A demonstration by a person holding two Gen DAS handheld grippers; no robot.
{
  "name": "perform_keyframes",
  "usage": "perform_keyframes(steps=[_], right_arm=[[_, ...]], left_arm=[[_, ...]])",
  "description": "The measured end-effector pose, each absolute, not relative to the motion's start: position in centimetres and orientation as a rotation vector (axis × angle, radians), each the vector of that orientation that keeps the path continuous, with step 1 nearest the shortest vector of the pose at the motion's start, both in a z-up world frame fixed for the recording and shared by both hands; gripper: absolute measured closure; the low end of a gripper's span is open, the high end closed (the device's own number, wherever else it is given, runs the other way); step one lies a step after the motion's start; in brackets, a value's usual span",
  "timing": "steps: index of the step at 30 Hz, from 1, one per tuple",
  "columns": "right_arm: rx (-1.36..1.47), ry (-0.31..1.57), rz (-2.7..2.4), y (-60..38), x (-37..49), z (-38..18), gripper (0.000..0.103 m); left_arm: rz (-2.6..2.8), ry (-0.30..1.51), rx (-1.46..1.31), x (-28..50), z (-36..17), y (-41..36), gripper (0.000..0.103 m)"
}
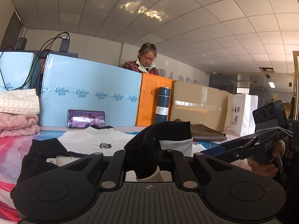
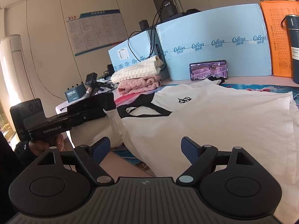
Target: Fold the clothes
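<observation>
The room is evenly bright with soft daylight. Wavy patches of reflected sun glare shimmer on the ceiling tiles (image 1: 143,9) above and ahead of the left gripper (image 1: 147,160). Far to the left of the right gripper (image 2: 144,149), a warm overexposed glow comes from a window edge (image 2: 2,115). Shadows under the white shirt (image 2: 214,115) are faint. Both views bow strongly at the rims, with dark vignetted corners. The near gripper bodies look slightly soft; the distant boxes stay sharp.
</observation>
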State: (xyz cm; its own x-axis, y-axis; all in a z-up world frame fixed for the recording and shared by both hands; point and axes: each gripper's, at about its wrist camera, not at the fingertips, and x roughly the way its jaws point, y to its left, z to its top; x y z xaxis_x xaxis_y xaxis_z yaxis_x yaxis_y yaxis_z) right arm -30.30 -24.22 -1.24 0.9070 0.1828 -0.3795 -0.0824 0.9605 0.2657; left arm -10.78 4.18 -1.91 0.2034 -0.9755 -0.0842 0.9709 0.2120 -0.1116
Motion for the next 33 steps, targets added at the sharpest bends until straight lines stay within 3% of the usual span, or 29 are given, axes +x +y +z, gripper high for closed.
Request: perform_keyframes(steps=[11,14,16,17,19,22,33], right_arm=[[0.093,0.563,-0.066,-26.3,-32.8,-2.4,0.028],[0.087,0.598,-0.136,-27.7,-34.1,-2.5,0.041],[0.094,0.612,-0.152,-28.6,-34.9,-2.4,0.06],[0.105,0.612,-0.144,-29.0,-35.3,-2.3,0.063],[0.138,0.594,-0.125,-30.0,-35.7,-2.1,0.08],[0.185,0.539,-0.107,-31.7,-35.5,-1.4,0.09],[0.151,0.534,-0.062,-36.5,-29.6,-0.4,0.093]], left_arm=[[-1.401,0.022,0.08,-10.8,0.5,3.5,0.094],[-1.409,0.002,0.113,-10.7,1.0,3.1,0.094],[-1.424,-0.015,0.164,-10.6,1.3,2.8,0.094],[-1.422,-0.028,0.202,-10.6,1.5,2.5,0.094],[-1.418,-0.052,0.273,-10.5,1.7,2.1,0.094],[-1.415,-0.053,0.342,-9.4,2.0,1.0,0.094],[-1.456,0.059,0.58,-3.2,1.4,-5.2,0.093]])
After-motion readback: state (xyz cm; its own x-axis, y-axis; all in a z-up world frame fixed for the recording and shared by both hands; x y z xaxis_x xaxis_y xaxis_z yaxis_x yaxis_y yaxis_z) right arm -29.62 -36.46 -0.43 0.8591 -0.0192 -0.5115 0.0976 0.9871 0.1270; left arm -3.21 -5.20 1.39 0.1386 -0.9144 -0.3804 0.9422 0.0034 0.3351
